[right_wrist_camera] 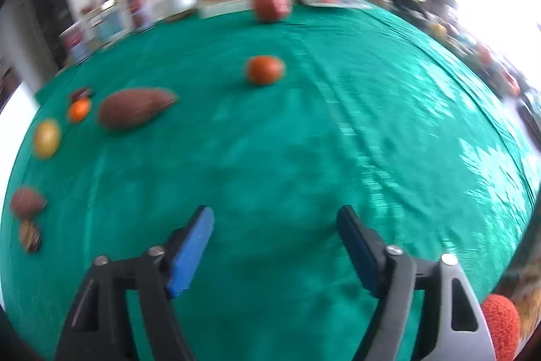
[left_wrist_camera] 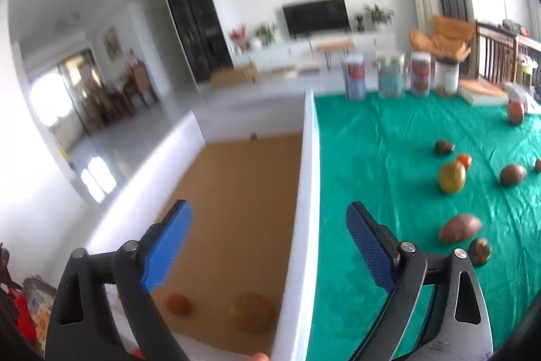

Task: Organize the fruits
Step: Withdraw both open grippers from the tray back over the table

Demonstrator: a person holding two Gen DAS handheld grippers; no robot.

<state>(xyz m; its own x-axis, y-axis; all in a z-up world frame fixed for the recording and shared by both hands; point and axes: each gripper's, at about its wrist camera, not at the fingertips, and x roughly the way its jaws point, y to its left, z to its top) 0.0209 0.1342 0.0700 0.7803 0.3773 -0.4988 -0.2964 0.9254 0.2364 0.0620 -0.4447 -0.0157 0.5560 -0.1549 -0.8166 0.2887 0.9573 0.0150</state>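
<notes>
Fruits are split between the white box (left_wrist_camera: pixel 309 192) and the green tablecloth (left_wrist_camera: pixel 389 158). Box has a brown floor with just two in it, a small orange-red one (left_wrist_camera: pixel 177 303) and a rounder yellowish-brown one (left_wrist_camera: pixel 249 312) beside it. Rest sit loose on the cloth: yellow-green mango (left_wrist_camera: pixel 451 176), reddish-brown oval one (left_wrist_camera: pixel 460 227), an orange-red one (right_wrist_camera: pixel 264 70), a red apple-looking one (right_wrist_camera: pixel 272 4) at the far edge. Left gripper (left_wrist_camera: pixel 268 246) hangs spread over the box wall, holding nothing; right gripper (right_wrist_camera: pixel 275 247) is spread wide over bare cloth, also empty.

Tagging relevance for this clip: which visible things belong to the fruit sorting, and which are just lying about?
Job:
white box, holding an orange fruit and a yellowish fruit
loose fruits on the green cloth, e.g. yellow-green fruit, long brown fruit

Lying about:
canisters
television
</notes>
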